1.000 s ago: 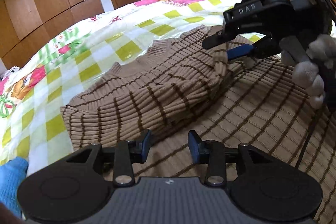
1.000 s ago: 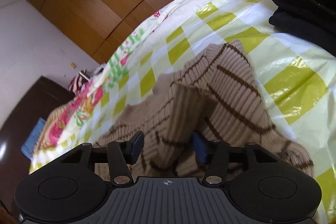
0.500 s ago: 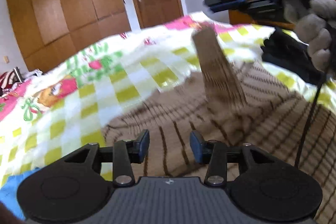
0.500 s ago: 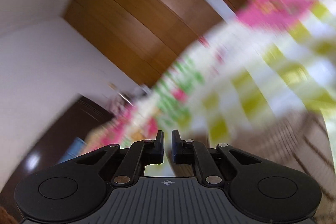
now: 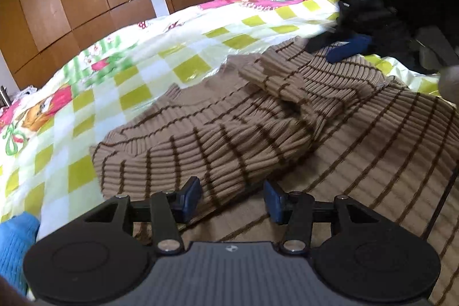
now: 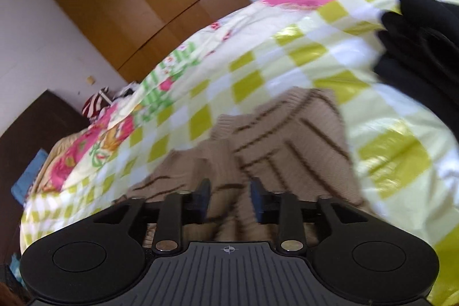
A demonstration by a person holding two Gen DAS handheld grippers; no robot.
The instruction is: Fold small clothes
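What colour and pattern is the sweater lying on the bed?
The sweater is tan ribbed knit with thin dark brown stripes, clearest in the left wrist view.

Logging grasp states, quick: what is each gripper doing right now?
Left gripper: open, holding nothing, above the tan ribbed brown-striped sweater.
Right gripper: open, sweater fabric lies between its fingers, not clamped.

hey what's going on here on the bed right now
A person with a handheld gripper in each hand is folding a tan sweater with brown stripes on a checkered bedspread. A sleeve lies folded across the body. The left gripper is open just above the near fabric. The right gripper is open with the knit between its fingers. Black clothes sit beside it.
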